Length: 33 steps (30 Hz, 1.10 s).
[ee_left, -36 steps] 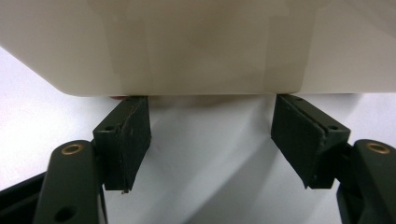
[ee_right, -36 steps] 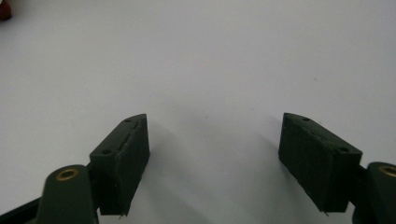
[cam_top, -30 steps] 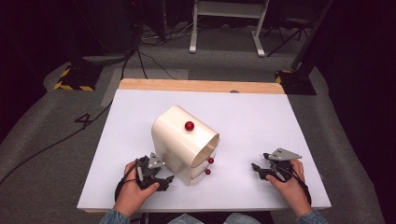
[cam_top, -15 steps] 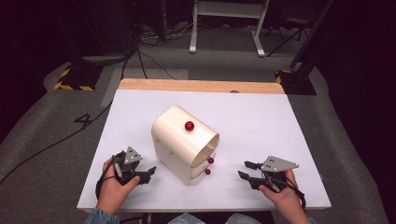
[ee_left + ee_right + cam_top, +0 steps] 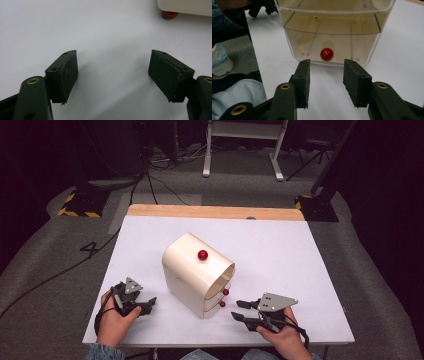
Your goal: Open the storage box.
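Observation:
A cream cabinet (image 5: pixel 192 275) with a rounded top stands mid-table, a red ball knob (image 5: pixel 202 254) on its upper face and two red drawer knobs (image 5: pixel 225 292) on its front. My left gripper (image 5: pixel 149 304) rests on the table left of the cabinet, open wide, with bare white table between its pads (image 5: pixel 67 72). My right gripper (image 5: pixel 237 310) points at the cabinet's front from the right, open and empty. In the right gripper view the lower drawer (image 5: pixel 332 42) and its red knob (image 5: pixel 327 54) lie just beyond the fingertips (image 5: pixel 303 75).
The white table (image 5: pixel 280 250) has a wooden strip (image 5: pixel 215 212) along its far edge. A cabinet corner (image 5: pixel 185 6) with a red foot (image 5: pixel 170 14) sits at the top right of the left gripper view. A denim sleeve (image 5: pixel 239 95) fills the right gripper view's lower left.
My left gripper has drawn back to the left, away from the cabinet's side. My right gripper has moved left, closer to the drawer front. The cabinet has not moved.

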Available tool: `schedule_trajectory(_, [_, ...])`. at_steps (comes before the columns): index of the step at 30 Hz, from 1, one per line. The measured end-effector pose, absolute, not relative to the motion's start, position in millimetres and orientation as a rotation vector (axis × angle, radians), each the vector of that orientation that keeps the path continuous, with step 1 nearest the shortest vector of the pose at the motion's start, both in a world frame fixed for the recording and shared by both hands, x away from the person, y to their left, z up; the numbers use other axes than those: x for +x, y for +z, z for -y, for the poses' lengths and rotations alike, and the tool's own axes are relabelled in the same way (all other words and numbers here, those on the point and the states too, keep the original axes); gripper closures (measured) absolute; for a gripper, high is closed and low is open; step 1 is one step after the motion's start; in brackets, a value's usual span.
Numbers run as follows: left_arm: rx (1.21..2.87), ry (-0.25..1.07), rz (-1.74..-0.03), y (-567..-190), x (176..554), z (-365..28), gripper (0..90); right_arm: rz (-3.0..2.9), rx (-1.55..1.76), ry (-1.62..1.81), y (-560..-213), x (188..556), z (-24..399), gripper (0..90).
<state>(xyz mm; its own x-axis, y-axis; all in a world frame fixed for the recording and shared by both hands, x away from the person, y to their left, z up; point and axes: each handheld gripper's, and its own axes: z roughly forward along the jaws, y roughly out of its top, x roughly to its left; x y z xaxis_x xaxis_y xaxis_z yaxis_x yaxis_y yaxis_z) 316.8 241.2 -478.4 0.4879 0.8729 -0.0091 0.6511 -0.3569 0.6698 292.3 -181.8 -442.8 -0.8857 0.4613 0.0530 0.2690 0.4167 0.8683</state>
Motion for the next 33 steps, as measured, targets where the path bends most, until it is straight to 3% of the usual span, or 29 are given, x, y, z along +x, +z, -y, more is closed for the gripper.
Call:
schedule_trajectory(12, [2.1, 0.475, -1.237, -482, 315, -243, 23.3, -2.485, 0.643, 1.446, -453, 306, 158, 63.4])
schedule_trajectory(18, [2.099, 0.47, -1.238, -482, 315, -243, 23.3, -2.49, 0.661, 1.421, -458, 309, 151, 73.2])
schedule_trajectory(33, [2.104, 0.469, -1.234, -482, 315, -243, 23.2, -2.486, 0.666, 1.429, -453, 298, 165, 73.8])
